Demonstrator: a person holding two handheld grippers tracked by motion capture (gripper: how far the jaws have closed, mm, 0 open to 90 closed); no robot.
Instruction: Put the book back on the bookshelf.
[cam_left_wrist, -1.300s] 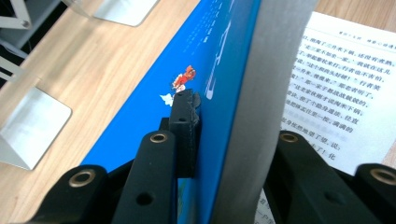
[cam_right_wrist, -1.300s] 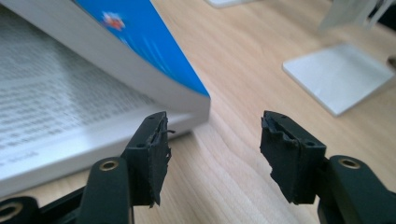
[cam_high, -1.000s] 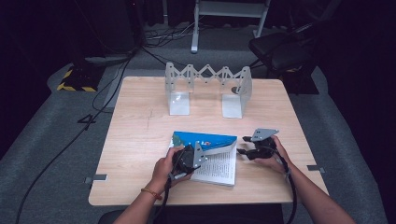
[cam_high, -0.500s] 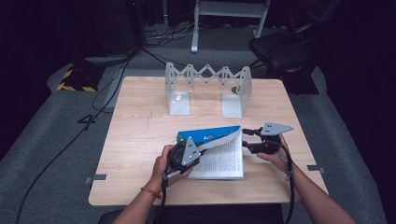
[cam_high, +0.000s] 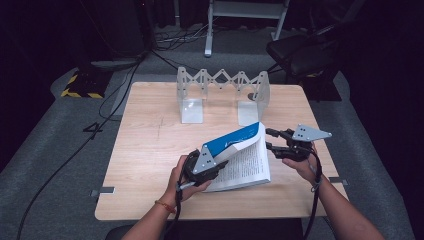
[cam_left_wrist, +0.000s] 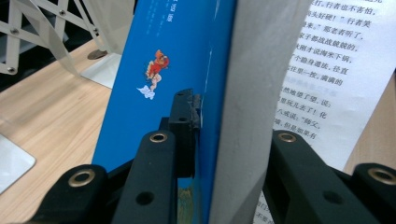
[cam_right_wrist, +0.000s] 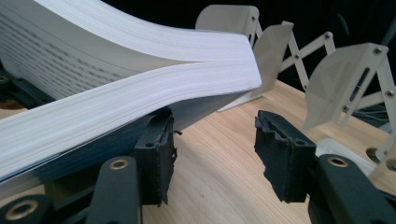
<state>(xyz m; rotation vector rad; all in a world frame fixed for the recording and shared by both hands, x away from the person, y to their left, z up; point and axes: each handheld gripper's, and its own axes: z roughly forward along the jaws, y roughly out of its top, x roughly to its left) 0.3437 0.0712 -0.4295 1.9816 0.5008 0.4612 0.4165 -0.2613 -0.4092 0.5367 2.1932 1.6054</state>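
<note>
Fingers of the left gripper pinch the book – right gripper is open, so pages might flop.

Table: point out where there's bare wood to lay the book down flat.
The table's left half, from its left edge to the left tongs, is bare. So is the front strip below the book. Between the book and the folding rack only a narrow band is free. The right side is crowded: the right tongs sit there, open beside the pages.
</note>
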